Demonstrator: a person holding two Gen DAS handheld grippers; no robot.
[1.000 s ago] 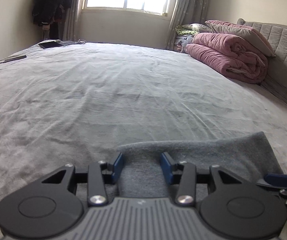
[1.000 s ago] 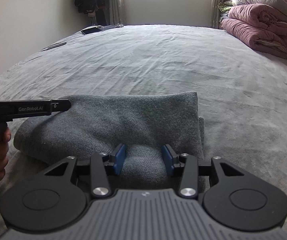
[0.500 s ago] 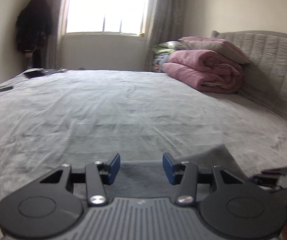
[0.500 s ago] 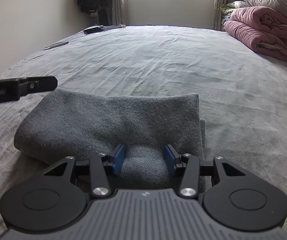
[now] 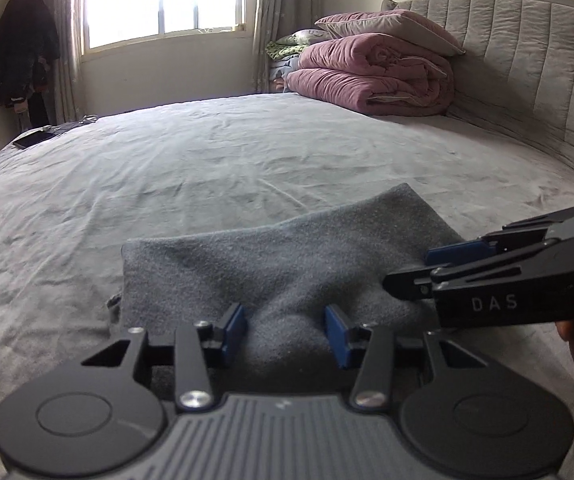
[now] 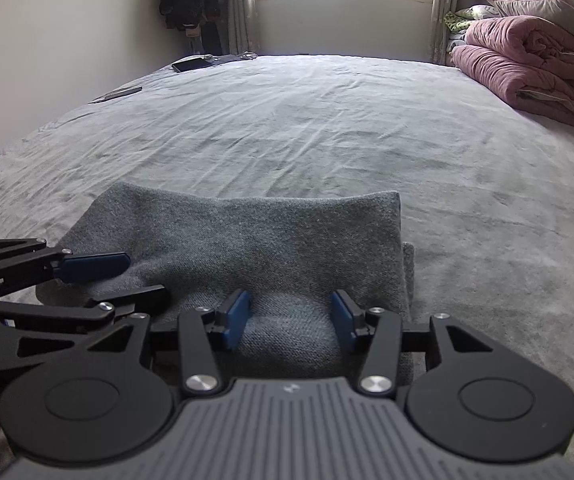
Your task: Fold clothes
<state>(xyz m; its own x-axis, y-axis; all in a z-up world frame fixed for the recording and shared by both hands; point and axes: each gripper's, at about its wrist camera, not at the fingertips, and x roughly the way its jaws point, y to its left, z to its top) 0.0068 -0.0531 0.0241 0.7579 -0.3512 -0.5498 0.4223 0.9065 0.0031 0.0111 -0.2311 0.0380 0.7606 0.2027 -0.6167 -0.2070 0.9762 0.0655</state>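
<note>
The grey garment (image 6: 247, 248) lies folded into a thick bundle on the bed (image 6: 327, 120), near its front edge. The right hand-held gripper (image 6: 287, 316) has just been opening, its jaws spread with a hump of cloth between them; the left hand-held gripper (image 5: 285, 328) straddles the same edge, spread, pinching nothing clearly. The fold seems nearly done; next likely calls for releasing cleanly without dragging layers.
</note>
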